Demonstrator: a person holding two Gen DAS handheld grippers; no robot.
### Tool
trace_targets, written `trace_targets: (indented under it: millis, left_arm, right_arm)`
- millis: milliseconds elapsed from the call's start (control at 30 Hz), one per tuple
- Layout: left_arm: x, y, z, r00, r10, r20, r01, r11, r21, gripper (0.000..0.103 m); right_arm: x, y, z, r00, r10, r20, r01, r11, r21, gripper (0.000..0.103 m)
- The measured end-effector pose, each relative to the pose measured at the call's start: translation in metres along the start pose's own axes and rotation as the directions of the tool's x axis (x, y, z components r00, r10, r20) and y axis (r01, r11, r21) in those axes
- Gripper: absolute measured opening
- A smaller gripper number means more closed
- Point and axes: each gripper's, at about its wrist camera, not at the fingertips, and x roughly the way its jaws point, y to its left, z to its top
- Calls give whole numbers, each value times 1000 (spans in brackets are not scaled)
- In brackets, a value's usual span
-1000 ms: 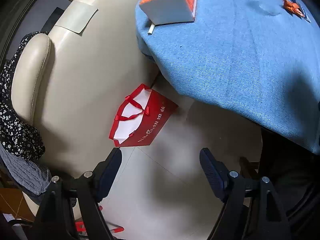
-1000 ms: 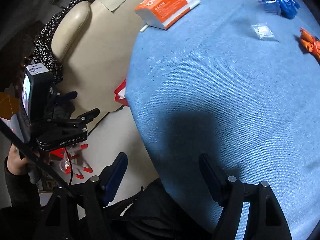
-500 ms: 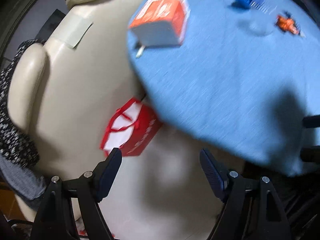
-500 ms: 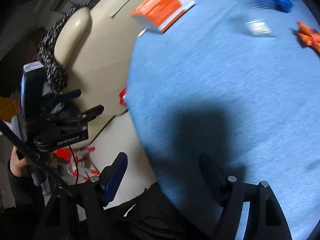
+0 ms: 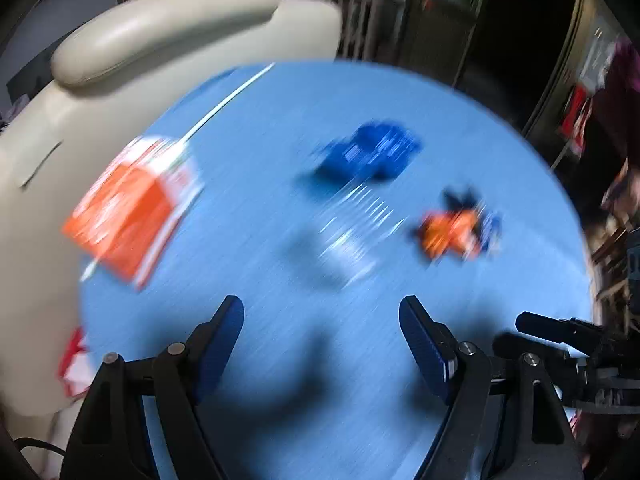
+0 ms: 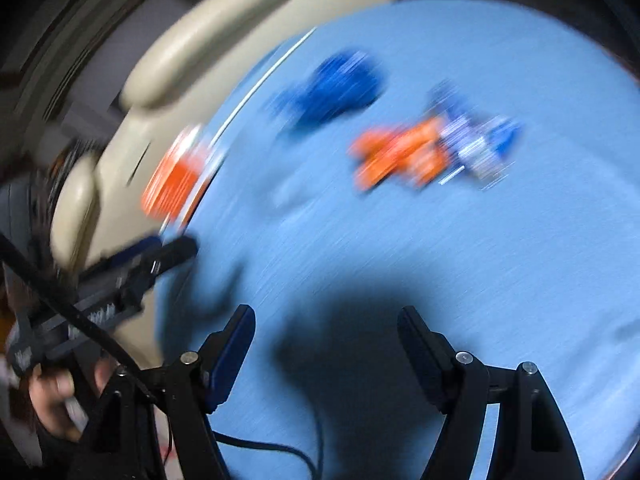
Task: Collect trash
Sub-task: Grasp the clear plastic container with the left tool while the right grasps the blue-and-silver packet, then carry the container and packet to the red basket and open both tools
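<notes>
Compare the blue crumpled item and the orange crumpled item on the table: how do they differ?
Colour: the blue crumpled item is one solid blue; the orange crumpled item is orange with blue and pale bits at one end.
Place: the blue one lies farther from both grippers, nearer the white cord; the orange one lies nearer, to the right.
Size: the blue one looks bulkier, though blur hides outlines.
Shared: both rest loose on the blue tablecloth, ungripped.

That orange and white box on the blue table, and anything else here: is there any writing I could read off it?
None can be read.
Orange and white box: print on its top, smeared by motion blur.
Orange wrapper and blue wrapper: only streaks of colour.
Left gripper, seen from the right wrist view: pale lettering on its black body, too blurred to read.
</notes>
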Motion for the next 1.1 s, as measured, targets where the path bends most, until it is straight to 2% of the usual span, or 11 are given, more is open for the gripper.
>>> trace_targets:
  millis: [67,167,300,433,567,600,633,667,700,867,1100]
  left_arm:
    - [13,-10,8,1000,-8,23,9,1000,-21,81]
    - [30,-20,14,999,-12,36,14,999,-44,81]
    - [42,-21,21,998,5,61,1,996,-88,82]
    - [60,-19,24,999,16,44,-11,994,-105,82]
    - [81,-19,26,1000,23,5,-23,994,-103,82]
    - [85,-18,27,1000,18,4,-17,995,-102,82]
    - [88,-18,27,1000,13,-5,-13,995,-96,77]
    - [91,-18,27,1000,11,-19,-12,996,-85,49]
    - [96,-19,27,999,15,-41,-18,998,-68,43]
    - [91,-16,21,999,12,-37,-14,998,-63,44]
    - [51,-22,19,998,53,29,-52,998,-25,44]
  right_arm:
    - [-9,-30,20,995,-59,79,52,996,79,77]
    - [-12,-53,47,975,-137,174,119,987,111,77]
    - [8,-62,75,970,-166,176,151,984,96,77]
    - [33,-57,94,964,-201,177,197,980,40,76]
    - [59,-51,103,961,-235,149,241,970,-26,48]
    - [59,-50,104,961,-235,145,242,970,-29,48]
    - [58,-50,105,963,-229,145,235,972,-25,48]
    - [58,-50,104,964,-227,141,233,972,-25,47]
    - [57,-50,103,963,-227,142,234,972,-28,47]
    - [38,-57,92,962,-216,165,220,976,-1,47]
    - [-1,-46,73,956,-177,232,182,983,0,47]
